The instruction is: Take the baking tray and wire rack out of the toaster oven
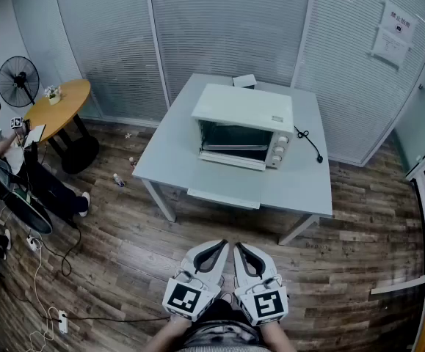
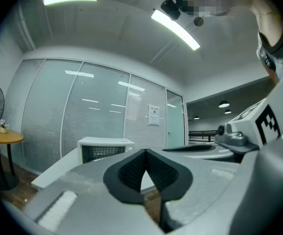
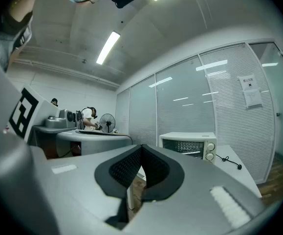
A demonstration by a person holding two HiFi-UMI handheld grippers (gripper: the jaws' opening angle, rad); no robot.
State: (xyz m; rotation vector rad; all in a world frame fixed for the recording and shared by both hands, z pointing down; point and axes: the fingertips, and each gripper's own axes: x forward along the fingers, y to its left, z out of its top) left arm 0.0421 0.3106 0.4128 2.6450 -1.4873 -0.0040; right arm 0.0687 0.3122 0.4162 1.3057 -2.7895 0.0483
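1. Head view: I hold the left gripper (image 1: 219,246) and the right gripper (image 1: 240,248) side by side at the near edge, over the brown wood-plank floor (image 1: 124,255). Both have their jaws together and carry nothing. The white boxy metal toaster oven (image 1: 243,127) stands at the far middle of the pale grey rectangular table (image 1: 300,189), well apart from both grippers. Its dark front faces me. I judge the baking tray and the wire rack are still inside, but they are too small to tell apart, and I cannot tell whether the door is down.
2. Left gripper view: the black ribbed pads (image 2: 131,170) meet at their tips with nothing between them. The toaster oven sits far off, left of the jaws, with glints behind its front.
3. Right gripper view: its black pads (image 3: 126,168) also meet and are empty. The toaster oven lies far right of the jaws, with round knobs (image 3: 209,151) on its right side.
4. My reading: this is the approach, with nothing taken out yet. Next I must close in on the table, part the jaws, check the door, then reach in level for the nearer piece.
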